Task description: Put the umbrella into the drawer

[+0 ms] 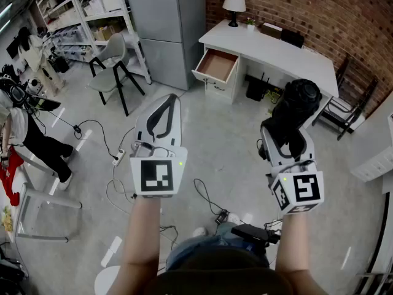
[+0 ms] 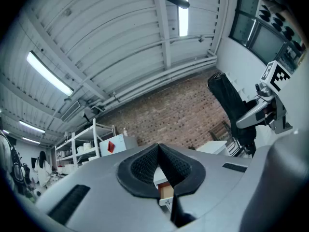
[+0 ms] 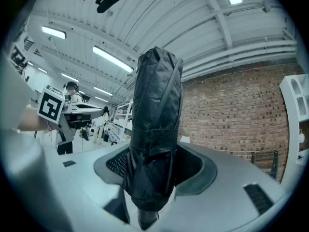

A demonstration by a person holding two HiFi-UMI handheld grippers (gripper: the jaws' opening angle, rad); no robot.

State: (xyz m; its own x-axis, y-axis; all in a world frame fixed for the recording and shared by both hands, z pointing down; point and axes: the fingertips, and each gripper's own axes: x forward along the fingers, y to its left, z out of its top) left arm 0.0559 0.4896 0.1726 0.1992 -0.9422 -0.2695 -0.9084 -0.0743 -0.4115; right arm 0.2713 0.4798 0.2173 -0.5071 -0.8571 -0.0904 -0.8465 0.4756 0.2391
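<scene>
The right gripper point(image 1: 287, 141) clamps the folded black umbrella point(image 1: 299, 98) upright. The left gripper point(image 1: 172, 102) is closed and empty. The desk drawer point(image 1: 216, 64) stands open.

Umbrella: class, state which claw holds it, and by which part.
The right claw holds the folded umbrella near its lower end, most of it standing above the jaws.

The white table point(image 1: 288, 57), drawer point(image 1: 216, 65) hanging open, is carrying a lamp point(image 1: 234, 5); a power strip point(image 1: 118, 158) is lying on the floor point(image 1: 215, 140).
</scene>
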